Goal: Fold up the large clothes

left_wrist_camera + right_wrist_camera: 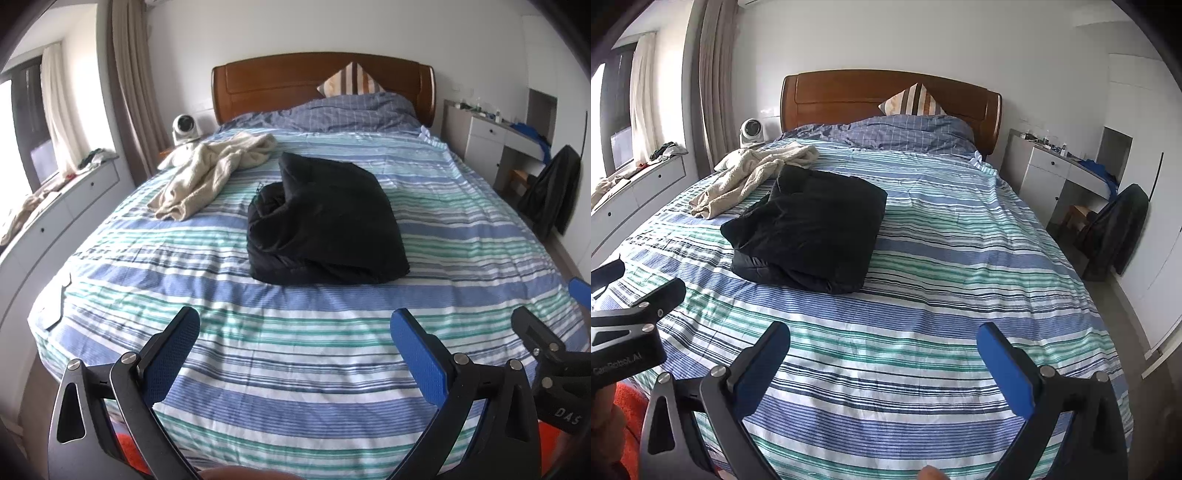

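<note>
Striped bed (295, 350), left gripper (295, 332), right gripper (882, 343) spread (empty), level

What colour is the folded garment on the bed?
Black. The garment shows best in the left wrist view.

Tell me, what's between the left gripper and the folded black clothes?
Only striped bedsheet. In the left wrist view, nothing else lies between the left gripper, its jaws wide open, and the black garment.

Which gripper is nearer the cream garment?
Left, by a slim margin. The left gripper sits nearly in line with the cream garment; the right gripper is farther to its right.
</note>
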A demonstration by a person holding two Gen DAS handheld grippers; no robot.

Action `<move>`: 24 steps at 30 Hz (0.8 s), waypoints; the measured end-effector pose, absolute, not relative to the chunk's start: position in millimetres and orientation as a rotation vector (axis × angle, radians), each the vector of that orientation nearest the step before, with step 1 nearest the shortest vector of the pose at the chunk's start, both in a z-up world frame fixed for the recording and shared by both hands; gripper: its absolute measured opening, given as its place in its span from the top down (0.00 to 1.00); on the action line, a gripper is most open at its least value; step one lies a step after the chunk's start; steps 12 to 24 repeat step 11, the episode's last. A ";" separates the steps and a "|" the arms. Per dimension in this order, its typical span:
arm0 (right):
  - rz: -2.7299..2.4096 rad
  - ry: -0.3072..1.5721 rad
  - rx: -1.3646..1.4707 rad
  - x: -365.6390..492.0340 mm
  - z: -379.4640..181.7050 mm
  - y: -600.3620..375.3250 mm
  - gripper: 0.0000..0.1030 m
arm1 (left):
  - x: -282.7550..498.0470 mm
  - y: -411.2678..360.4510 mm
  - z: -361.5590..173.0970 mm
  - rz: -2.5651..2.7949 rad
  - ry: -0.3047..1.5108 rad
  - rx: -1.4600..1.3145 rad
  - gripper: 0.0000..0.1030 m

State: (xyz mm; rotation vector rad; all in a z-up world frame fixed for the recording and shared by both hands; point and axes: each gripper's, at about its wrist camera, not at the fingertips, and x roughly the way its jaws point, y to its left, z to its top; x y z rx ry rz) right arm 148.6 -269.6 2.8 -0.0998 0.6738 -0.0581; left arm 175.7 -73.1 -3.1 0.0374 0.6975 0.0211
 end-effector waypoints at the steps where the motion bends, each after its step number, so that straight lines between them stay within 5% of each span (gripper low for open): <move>1: -0.061 0.676 -0.097 148.6 1.9 -270.6 0.00 | 176.1 -74.1 -4.3 0.023 0.700 0.043 0.00; 24: -0.062 0.688 -0.093 150.2 -2.3 -273.2 0.00 | 172.5 -78.5 -6.3 0.059 0.657 0.078 0.00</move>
